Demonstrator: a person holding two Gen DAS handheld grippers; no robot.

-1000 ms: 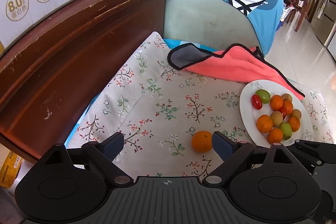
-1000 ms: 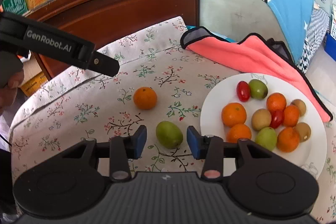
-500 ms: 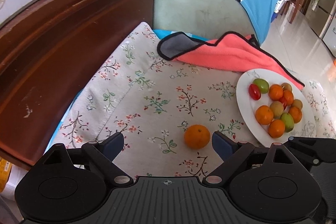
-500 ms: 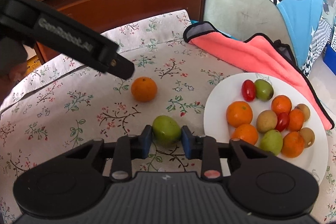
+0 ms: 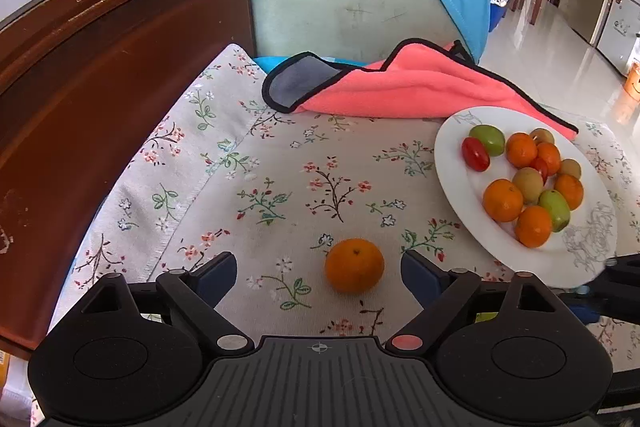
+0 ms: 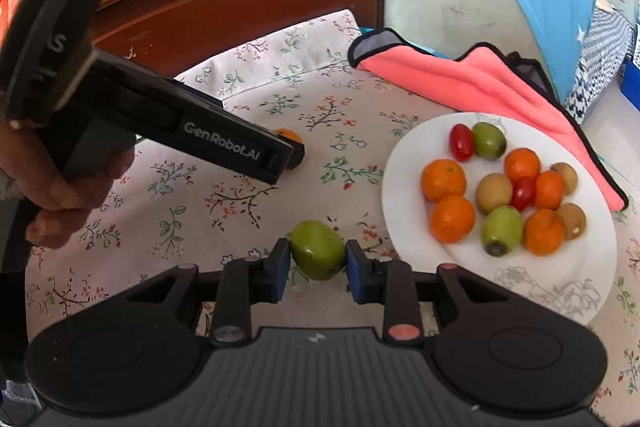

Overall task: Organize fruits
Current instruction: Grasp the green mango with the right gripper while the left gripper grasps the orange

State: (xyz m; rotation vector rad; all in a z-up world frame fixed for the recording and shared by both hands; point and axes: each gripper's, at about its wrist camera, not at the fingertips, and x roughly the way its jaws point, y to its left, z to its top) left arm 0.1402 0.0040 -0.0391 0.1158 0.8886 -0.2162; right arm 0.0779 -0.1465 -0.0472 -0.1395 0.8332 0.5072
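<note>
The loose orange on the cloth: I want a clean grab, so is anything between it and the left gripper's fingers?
Nothing visible. The orange lies alone on the floral cloth between the closing left gripper jaws, untouched.

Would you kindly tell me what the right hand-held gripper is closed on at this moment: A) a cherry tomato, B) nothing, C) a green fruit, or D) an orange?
C: the right hand-held gripper has its pads pressed on both sides of the green fruit, beside the white plate.

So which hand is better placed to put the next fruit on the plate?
Right: its tongs already clamp the green fruit beside the plate. The left tongs, closing, only straddle the orange.
</note>
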